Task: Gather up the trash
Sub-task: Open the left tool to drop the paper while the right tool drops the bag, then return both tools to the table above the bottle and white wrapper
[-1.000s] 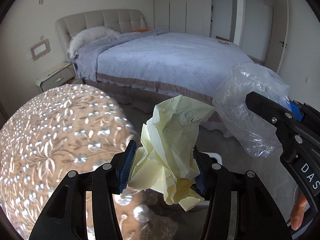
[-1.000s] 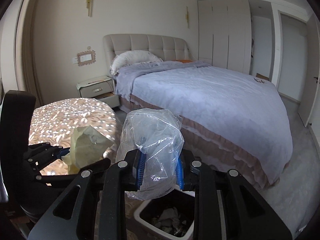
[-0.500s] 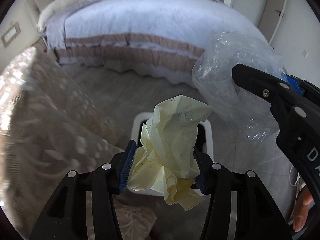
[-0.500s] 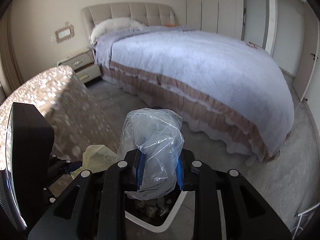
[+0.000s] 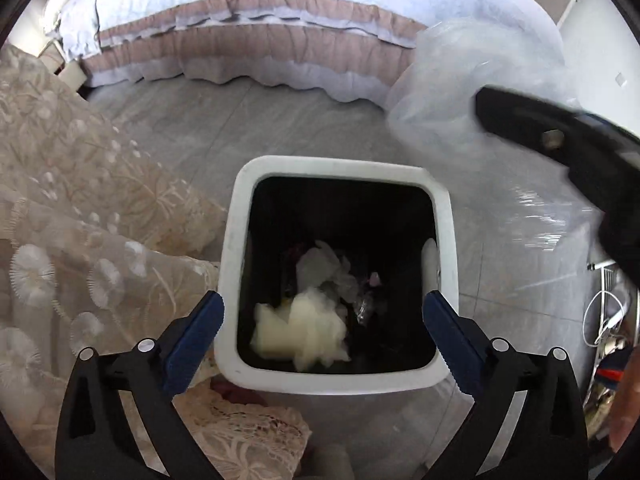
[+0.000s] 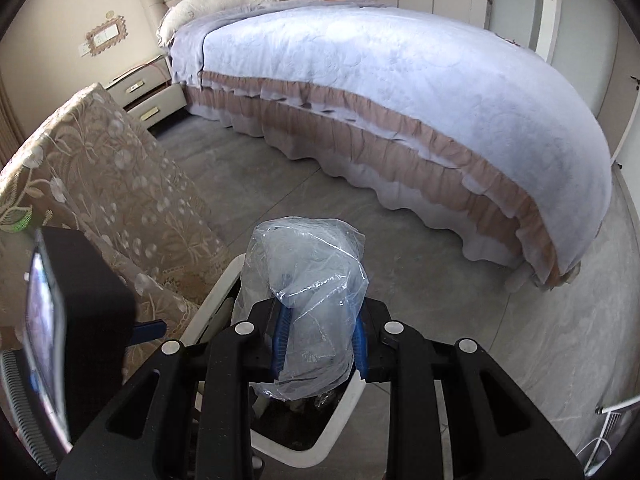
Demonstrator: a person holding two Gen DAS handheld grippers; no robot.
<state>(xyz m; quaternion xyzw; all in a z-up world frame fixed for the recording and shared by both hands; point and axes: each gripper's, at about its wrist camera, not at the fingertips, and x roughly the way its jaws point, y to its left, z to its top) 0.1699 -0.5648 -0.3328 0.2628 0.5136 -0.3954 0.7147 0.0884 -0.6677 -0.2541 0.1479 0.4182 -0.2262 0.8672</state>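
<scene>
In the left wrist view a white-rimmed trash bin with a dark inside stands on the grey floor right below me. My left gripper hangs over its near rim, its jaws opening wide and nothing between them. The crumpled yellow paper lies blurred inside the bin among other scraps. My right gripper is shut on a crumpled clear plastic bag, held above the bin's rim. That bag and the right gripper's black finger show at the upper right of the left wrist view.
A table with a beige floral lace cloth hangs close on the bin's left. A bed with a lilac cover and brown frill stands across the grey floor, a nightstand beside it. White wire items lie at the right.
Both grippers sank and tipped down over the bin. The left gripper opened and let go of the yellow paper, which now lies in the bin. The right gripper keeps the plastic bag.
</scene>
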